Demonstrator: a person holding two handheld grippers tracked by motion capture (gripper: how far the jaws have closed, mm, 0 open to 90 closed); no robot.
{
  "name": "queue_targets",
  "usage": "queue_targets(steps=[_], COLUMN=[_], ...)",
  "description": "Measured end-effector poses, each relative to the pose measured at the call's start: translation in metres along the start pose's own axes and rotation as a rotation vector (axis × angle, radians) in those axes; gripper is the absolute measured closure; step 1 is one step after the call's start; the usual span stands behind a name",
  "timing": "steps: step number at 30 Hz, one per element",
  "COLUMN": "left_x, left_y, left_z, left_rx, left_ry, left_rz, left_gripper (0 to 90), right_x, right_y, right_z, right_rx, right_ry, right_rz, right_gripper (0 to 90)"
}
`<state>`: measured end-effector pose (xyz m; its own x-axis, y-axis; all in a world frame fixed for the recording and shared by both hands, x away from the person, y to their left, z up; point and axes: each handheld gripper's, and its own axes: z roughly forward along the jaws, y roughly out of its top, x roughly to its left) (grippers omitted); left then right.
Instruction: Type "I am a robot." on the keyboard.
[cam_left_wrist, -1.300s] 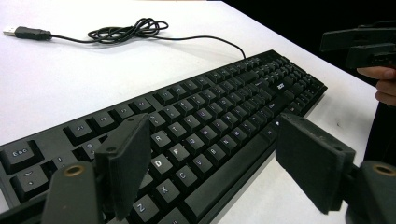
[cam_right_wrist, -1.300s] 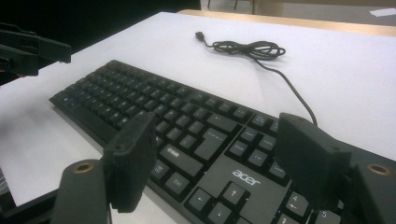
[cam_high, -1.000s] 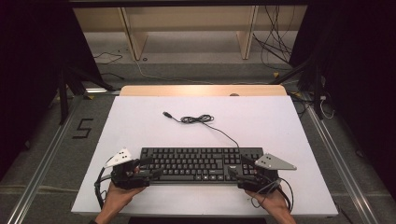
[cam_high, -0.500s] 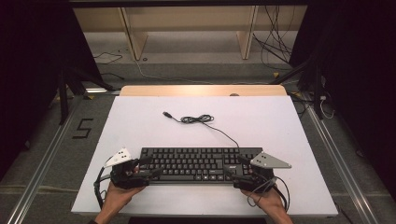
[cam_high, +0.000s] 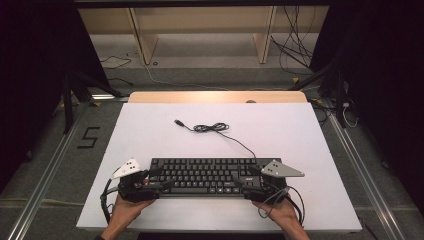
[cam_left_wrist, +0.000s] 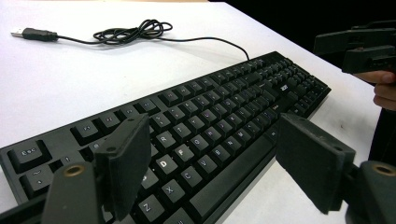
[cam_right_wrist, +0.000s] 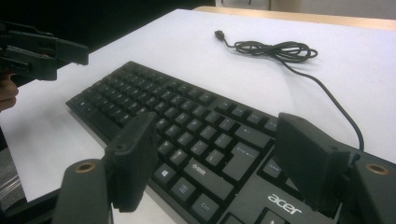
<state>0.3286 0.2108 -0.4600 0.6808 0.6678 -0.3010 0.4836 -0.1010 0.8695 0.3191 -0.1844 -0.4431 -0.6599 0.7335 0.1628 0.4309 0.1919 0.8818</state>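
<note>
The keyboard (cam_high: 207, 176) lies crosswise near the table's front edge, one end at each gripper — left (cam_left_wrist: 210, 158) and right (cam_right_wrist: 215, 154) jaws spread, seemingly straddling its ends without clamping.

You see the white rectangular table top (cam_high: 150, 130), its pale wooden strip (cam_high: 215, 96) at twelve o'clock, a black floor numeral (cam_high: 87, 137) at nine

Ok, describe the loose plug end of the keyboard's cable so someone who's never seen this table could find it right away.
Start at the white table and find the black keyboard near its front edge. A thin black cable runs from its back edge to a small tangled coil. Just past the coil lies the plug, a short black stub with a metal tip, alone on bare white.
</note>
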Motion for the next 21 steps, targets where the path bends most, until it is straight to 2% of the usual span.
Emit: queue_targets(steps=[8,21], left_x=[0.001,0.002], left_y=[0.0,0.0], left_z=[0.0,-0.002], left_rx=[-0.001,-0.003], left_ry=[0.003,0.006], left_rz=[-0.003,-0.006], left_gripper=[26.2,26.2], right_x=[0.003,0.012], right_y=[0.003,0.011], right_z=[0.006,0.028], right_rx=[0.004,0.03], right_ry=[0.008,0.036], right_rz=[-0.006,-0.017], right_gripper=[31.4,33.2])
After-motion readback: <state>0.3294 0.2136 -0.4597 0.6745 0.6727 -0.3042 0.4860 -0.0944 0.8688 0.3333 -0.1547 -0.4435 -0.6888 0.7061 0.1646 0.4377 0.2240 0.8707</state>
